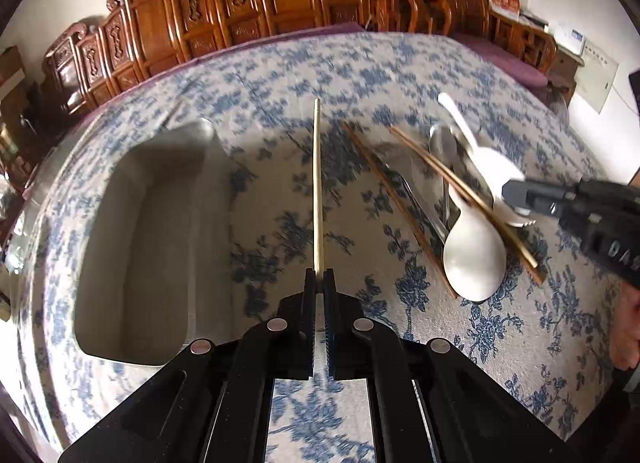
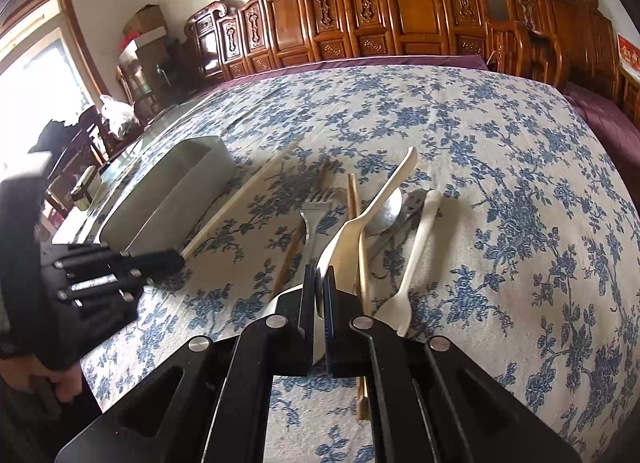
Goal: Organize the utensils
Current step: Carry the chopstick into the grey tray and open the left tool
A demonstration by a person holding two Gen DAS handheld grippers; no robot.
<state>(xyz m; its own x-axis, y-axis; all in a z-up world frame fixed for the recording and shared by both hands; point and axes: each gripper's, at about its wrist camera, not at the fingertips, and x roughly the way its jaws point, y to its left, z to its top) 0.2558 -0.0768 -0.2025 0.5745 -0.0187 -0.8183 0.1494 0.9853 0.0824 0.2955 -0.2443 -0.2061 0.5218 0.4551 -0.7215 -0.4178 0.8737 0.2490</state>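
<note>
A pale chopstick (image 1: 317, 183) is clamped in the left gripper (image 1: 319, 277) beside a metal tray (image 1: 132, 231); a white spoon (image 2: 360, 219) is gripped by the right gripper (image 2: 319, 275).

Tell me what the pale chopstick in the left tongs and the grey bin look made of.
Pale chopstick: probably bare wood or bamboo, matte light tan without sheen. Grey bin: likely plastic, possibly coated metal, with smooth matte walls and rounded corners.

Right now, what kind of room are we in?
Likely a home dining or living room: a table under a blue floral tablecloth, carved wooden chairs along the wall, and cardboard boxes stacked by a window.
</note>
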